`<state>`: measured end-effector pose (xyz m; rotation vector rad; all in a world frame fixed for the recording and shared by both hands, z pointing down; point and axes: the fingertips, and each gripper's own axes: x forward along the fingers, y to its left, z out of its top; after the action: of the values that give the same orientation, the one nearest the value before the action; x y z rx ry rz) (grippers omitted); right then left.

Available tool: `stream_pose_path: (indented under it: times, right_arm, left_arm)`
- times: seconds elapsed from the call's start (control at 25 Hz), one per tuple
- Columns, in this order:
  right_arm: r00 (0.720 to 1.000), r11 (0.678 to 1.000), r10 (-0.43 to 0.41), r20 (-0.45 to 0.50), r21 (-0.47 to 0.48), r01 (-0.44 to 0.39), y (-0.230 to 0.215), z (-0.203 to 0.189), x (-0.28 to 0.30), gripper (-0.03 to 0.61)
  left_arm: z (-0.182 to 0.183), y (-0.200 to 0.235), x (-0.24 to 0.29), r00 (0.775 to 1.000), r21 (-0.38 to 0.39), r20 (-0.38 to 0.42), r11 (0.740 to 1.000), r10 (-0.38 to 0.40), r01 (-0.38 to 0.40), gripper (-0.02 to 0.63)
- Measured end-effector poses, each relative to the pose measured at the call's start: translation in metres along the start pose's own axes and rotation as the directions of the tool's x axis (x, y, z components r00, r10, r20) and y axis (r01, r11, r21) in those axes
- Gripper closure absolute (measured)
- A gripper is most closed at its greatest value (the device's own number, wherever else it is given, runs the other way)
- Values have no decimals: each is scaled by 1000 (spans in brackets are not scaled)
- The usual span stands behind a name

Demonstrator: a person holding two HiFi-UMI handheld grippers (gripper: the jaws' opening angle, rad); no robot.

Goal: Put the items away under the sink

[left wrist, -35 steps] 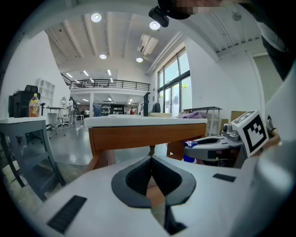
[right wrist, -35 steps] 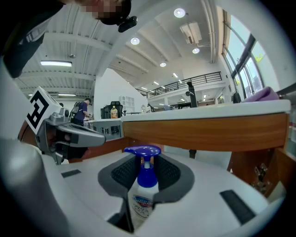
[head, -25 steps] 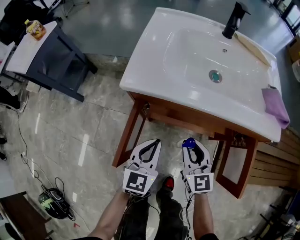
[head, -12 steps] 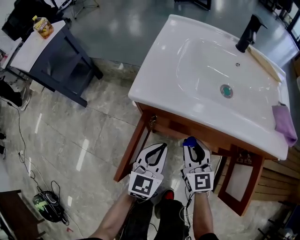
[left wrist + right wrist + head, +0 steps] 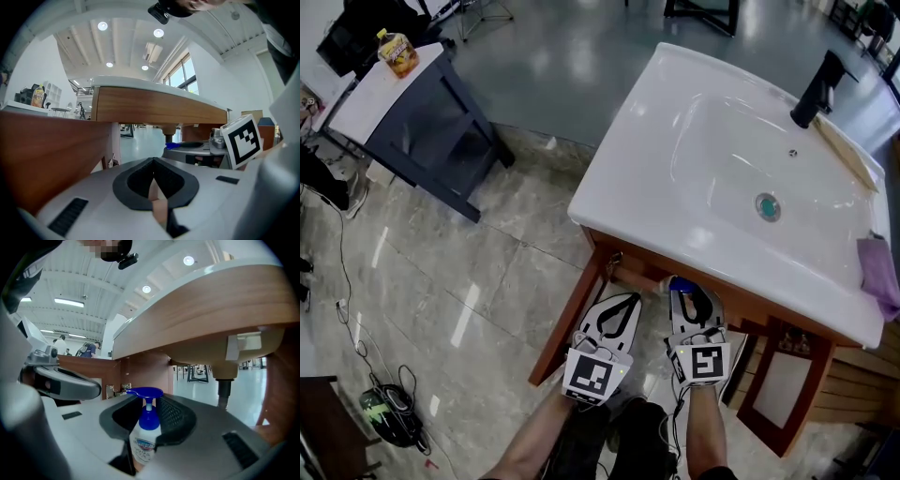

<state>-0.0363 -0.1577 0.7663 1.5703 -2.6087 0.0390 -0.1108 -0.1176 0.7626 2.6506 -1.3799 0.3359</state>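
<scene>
Your right gripper (image 5: pixel 686 289) clamps the soap bottle (image 5: pixel 146 430) upright, just at the opening under the sink (image 5: pixel 623 178). Carry it in level, clear of the drainpipe (image 5: pixel 224 389), and stand it down before you release. Your left gripper (image 5: pixel 623 300) is closed and idle.

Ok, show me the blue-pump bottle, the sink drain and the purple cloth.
white plastic bottle with a blue pump (image 5: pixel 149 420): right gripper view, on the blue pump neck.
round green drain (image 5: pixel 767 206): head view, on its centre.
purple cloth (image 5: pixel 879 267): head view, on the middle of the fabric.
</scene>
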Motion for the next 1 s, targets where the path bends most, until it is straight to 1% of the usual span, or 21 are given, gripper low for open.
stream_pose_path:
  times: [0.12,0.44,0.6,0.84,1.0]
  right_arm:
    - [1000,1000,0,-2,-5,0,-2,-4,8,471]
    - [1000,1000,-4,-2,-11,4,-8,-12,27,471]
    - [1000,1000,-20,-9,-7,20,-15,-18,35,471]
    - [999,999,-34,-22,-18,33,-21,-31,44,471]
    - [999,999,-44,-6,-21,43,-26,-33,47,471]
  left_arm:
    - [-2,0,4,1000,9,-1,1000,-7,7,607]
    - [-6,5,12,1000,-11,14,1000,-7,8,607]
    - [-6,5,15,1000,4,21,1000,-14,14,607]
    - [-6,4,18,999,0,36,1000,-20,20,607]
    - [-7,5,20,999,21,44,1000,-22,21,607]
